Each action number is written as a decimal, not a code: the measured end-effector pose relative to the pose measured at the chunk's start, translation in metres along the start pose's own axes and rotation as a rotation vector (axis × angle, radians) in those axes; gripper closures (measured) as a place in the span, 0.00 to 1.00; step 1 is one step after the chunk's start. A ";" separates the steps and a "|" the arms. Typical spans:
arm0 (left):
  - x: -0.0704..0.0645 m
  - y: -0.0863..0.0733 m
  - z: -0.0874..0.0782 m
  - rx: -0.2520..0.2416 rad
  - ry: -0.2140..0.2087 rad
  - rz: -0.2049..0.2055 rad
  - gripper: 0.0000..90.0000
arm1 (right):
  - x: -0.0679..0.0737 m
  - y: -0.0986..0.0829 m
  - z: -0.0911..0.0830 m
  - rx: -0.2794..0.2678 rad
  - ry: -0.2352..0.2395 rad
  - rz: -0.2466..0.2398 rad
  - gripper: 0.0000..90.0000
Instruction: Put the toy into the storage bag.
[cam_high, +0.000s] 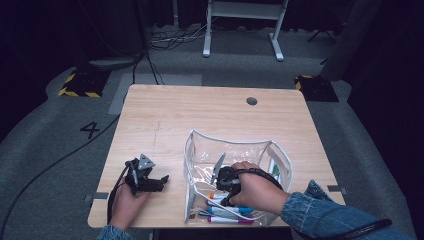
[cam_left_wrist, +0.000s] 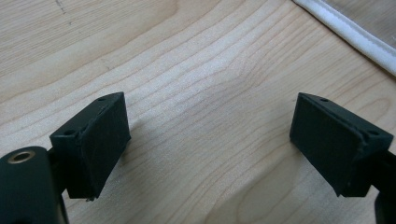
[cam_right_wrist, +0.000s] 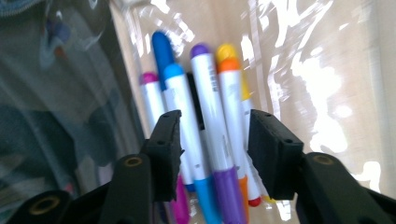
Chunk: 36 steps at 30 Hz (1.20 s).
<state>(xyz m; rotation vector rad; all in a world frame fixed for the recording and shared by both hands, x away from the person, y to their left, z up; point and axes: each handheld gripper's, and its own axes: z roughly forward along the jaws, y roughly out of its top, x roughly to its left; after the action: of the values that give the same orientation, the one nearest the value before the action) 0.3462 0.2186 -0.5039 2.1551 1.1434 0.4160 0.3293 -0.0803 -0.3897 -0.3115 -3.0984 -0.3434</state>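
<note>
Markers inside clear pouch; my right claw poised over them, nothing gripped.

The markers (cam_right_wrist: 205, 140) lie bunched in the clear pouch (cam_high: 200, 142), directly between and beyond my right claw (cam_right_wrist: 215, 149), whose jaws stand part open astride them, presumably to pick one out. My left claw (cam_left_wrist: 210, 144) rests wide open and empty on the surface (cam_left_wrist: 187, 60), just beside the pouch, seemingly idle.

One clear pouch (cam_high: 200, 150) holding six markers (cam_right_wrist: 210, 121), two grippers (cam_high: 145, 177).
</note>
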 end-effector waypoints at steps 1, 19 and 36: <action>0.000 0.000 0.000 0.000 0.000 0.000 0.13 | -0.001 0.000 -0.004 -0.022 -0.008 0.003 0.57; 0.000 0.000 0.000 0.000 0.000 0.000 0.13 | -0.012 -0.049 -0.114 -0.414 -0.083 0.219 0.54; 0.000 0.000 0.000 0.000 0.000 0.001 0.13 | -0.040 -0.146 -0.161 -0.600 -0.188 0.458 0.55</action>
<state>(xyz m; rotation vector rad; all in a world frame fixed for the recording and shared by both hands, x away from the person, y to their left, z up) 0.3461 0.2188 -0.5039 2.1557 1.1425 0.4169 0.3374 -0.2626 -0.2656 -1.0816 -2.8747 -1.2712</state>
